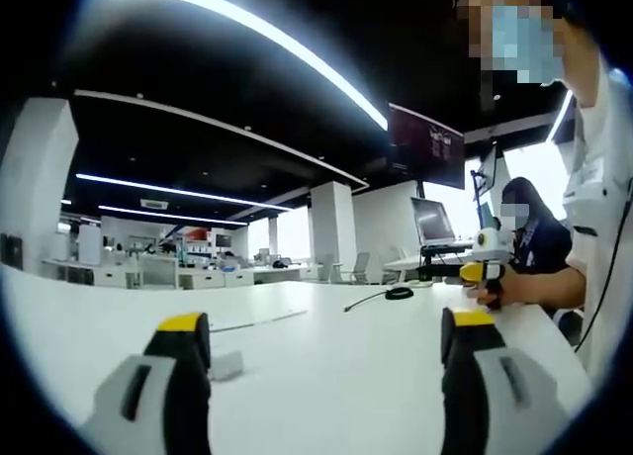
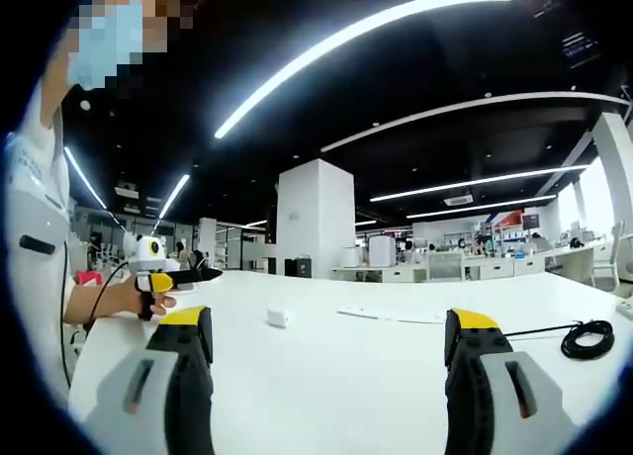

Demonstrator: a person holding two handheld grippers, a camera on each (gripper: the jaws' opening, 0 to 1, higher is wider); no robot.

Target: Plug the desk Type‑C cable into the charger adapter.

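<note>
A small white charger adapter (image 1: 226, 364) lies on the white table (image 1: 336, 396), just right of my left gripper's near jaw. Farther back rests a coiled black cable (image 1: 399, 293), one end trailing toward me. My left gripper (image 1: 324, 321) is open and holds nothing. In the right gripper view the adapter (image 2: 278, 318) sits ahead toward the left, and the black cable coil (image 2: 587, 338) lies at the far right. My right gripper (image 2: 328, 317) is open and holds nothing. Each gripper appears in the other's view, held in a hand: the right gripper (image 1: 485, 272) and the left gripper (image 2: 163, 277).
A thin white strip (image 1: 257, 321) lies flat on the table behind the adapter, the same strip (image 2: 391, 317) ahead in the right gripper view. The person (image 1: 593, 208) stands at the table's edge. Desks, a laptop (image 1: 433, 223) and pillars fill the office behind.
</note>
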